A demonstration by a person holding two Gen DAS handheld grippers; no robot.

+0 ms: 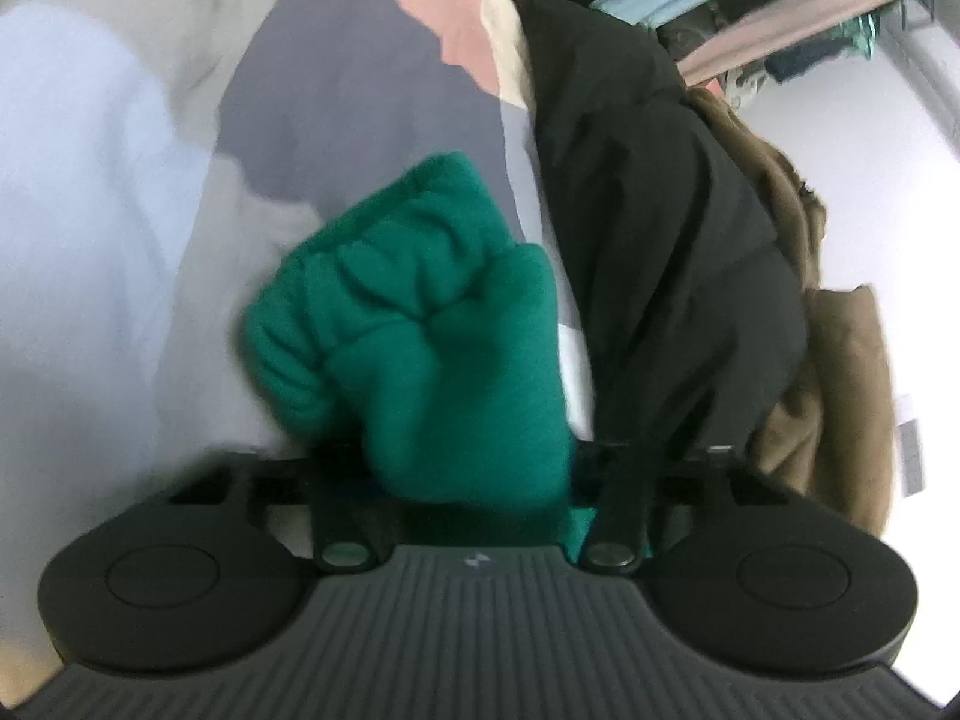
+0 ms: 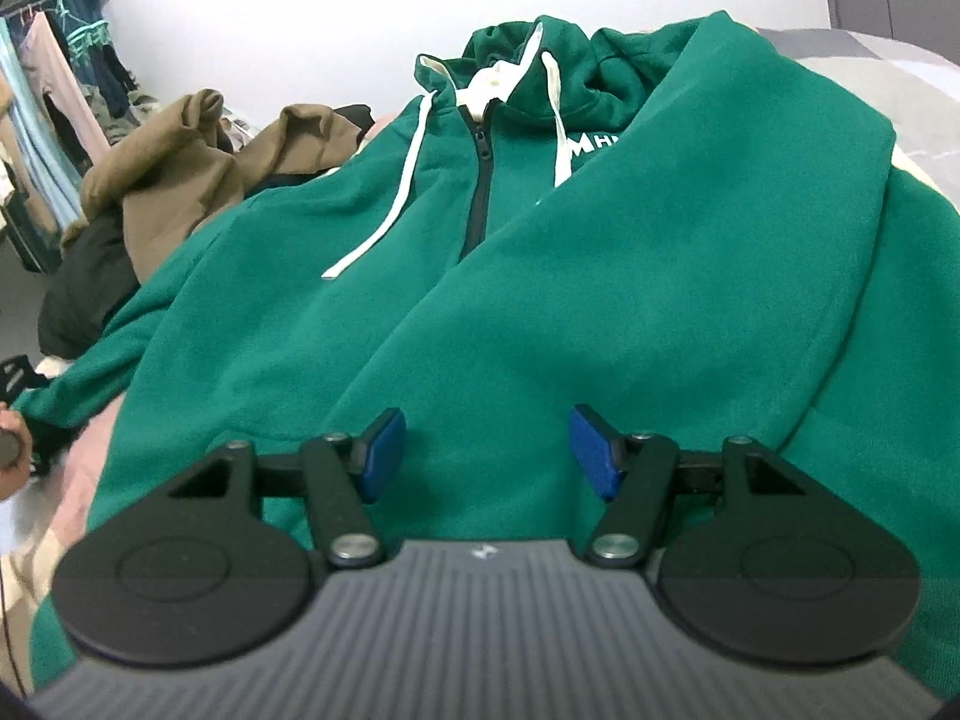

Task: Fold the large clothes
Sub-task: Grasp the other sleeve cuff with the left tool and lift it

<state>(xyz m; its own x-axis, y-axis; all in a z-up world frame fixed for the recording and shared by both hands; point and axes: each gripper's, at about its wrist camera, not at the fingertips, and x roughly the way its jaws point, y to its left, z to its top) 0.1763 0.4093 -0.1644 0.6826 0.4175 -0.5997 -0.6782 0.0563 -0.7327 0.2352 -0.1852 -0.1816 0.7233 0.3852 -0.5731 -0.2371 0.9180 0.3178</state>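
Bunched green cuff [image 1: 414, 330] fills the left gripper [image 1: 468, 480], clamped between jaws hidden by the cloth. Right gripper [image 2: 483, 450] hovers over the hoodie [image 2: 540, 300] spread front-up on the bed [image 2: 888, 78], blue pads [image 2: 591, 450] apart and empty. Carry the sleeve flat across the chest — keep tension, avoid twisting.

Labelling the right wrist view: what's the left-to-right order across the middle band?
Hanging clothes → black garment → brown garment → white drawstring → zipper → green hoodie folded sleeve → bedding.
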